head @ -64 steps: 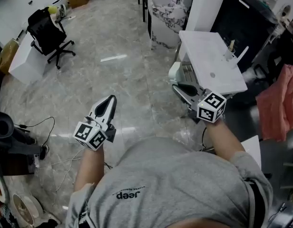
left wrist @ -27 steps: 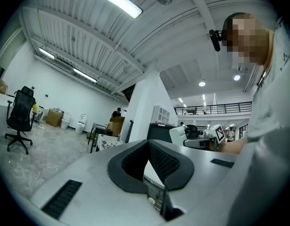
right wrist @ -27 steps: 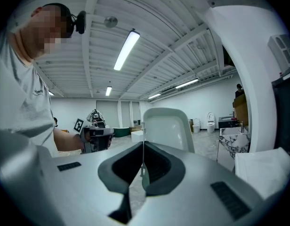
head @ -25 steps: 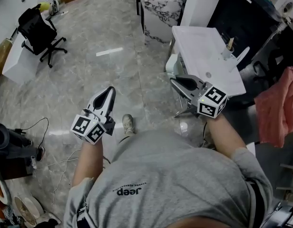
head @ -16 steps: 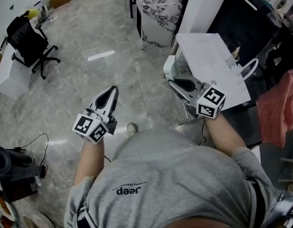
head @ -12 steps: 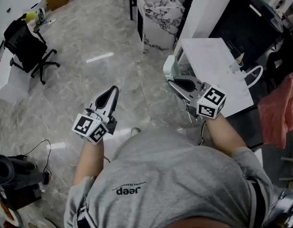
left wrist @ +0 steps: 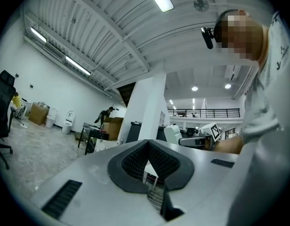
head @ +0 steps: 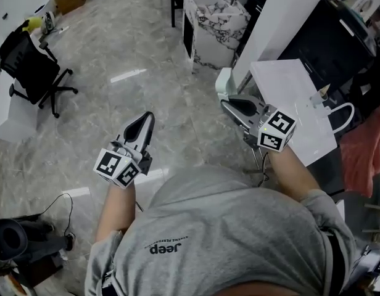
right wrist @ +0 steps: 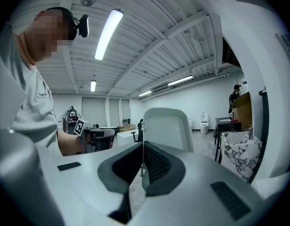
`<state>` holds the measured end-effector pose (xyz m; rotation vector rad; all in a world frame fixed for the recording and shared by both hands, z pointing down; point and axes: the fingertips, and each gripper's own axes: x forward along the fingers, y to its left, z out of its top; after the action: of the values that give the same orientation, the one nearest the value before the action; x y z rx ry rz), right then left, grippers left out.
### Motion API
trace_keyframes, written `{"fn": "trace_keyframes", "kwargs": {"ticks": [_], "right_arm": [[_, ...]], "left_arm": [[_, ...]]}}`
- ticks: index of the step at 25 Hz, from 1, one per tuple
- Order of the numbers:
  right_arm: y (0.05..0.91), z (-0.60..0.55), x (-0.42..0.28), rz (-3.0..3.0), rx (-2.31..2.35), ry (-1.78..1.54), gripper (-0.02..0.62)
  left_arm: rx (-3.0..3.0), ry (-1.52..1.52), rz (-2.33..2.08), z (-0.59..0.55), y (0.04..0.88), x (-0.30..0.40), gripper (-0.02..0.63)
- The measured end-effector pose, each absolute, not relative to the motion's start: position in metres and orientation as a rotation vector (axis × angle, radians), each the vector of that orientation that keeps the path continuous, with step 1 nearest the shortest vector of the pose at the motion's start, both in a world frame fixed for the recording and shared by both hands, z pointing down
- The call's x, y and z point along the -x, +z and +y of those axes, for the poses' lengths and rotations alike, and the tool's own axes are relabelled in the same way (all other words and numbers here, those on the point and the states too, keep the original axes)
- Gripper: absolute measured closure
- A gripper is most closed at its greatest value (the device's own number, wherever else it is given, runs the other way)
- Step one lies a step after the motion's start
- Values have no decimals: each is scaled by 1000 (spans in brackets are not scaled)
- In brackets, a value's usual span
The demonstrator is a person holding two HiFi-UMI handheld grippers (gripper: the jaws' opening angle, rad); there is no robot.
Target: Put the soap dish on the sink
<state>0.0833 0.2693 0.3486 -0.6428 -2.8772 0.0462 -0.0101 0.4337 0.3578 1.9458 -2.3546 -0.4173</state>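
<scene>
The soap dish (head: pixel 224 84) is a pale, rounded-edged tray, and my right gripper (head: pixel 230 100) is shut on its near rim. The right gripper view has the dish (right wrist: pixel 166 128) standing upright just beyond the fingertips of my right gripper (right wrist: pixel 142 154). The white sink (head: pixel 295 103) with its curved faucet (head: pixel 339 113) lies to the right of that gripper, and the dish is off its left edge, over the floor. My left gripper (head: pixel 140 123) is held out over the floor at the left, shut and empty; its pads meet in the left gripper view (left wrist: pixel 147 147).
A marble-patterned cabinet (head: pixel 214 26) and a white pillar (head: pixel 282 17) stand ahead. A black office chair (head: pixel 29 73) is far left. A red cloth (head: pixel 366 153) hangs at the right edge. Cables and a dark device (head: pixel 11 239) lie at the lower left.
The person has walked forward; both grippers went along level, keeping their pose. The sink has slid to the right in the head view. The dish stays in the right gripper.
</scene>
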Motion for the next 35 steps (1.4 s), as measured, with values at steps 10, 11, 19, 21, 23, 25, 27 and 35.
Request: {"fn": "trace_keyframes", "kwargs": {"ticks": [10, 11, 19, 21, 23, 25, 27, 35], "right_arm": [[370, 211, -18, -2855, 676, 88, 532], [373, 202, -13, -2854, 681, 96, 532], [394, 106, 47, -2807, 810, 128, 532], [398, 78, 63, -2790, 858, 98, 532], [398, 52, 79, -2769, 908, 71, 532], [395, 27, 95, -2748, 943, 54, 532], [393, 2, 110, -2731, 965, 49, 532], [401, -47, 161, -2693, 989, 21, 532]], "left_arm": [[-1870, -393, -2380, 392, 378, 72, 592], [-1862, -391, -2387, 385, 380, 75, 592], [-1735, -380, -2471, 292, 388, 126, 592], [-1708, -385, -2496, 258, 389, 140, 592], [-1685, -398, -2510, 224, 387, 152, 592], [-1671, -406, -2508, 192, 383, 164, 592], [-1658, -395, -2504, 163, 381, 176, 592], [-1587, -412, -2547, 108, 379, 223, 592]]}}
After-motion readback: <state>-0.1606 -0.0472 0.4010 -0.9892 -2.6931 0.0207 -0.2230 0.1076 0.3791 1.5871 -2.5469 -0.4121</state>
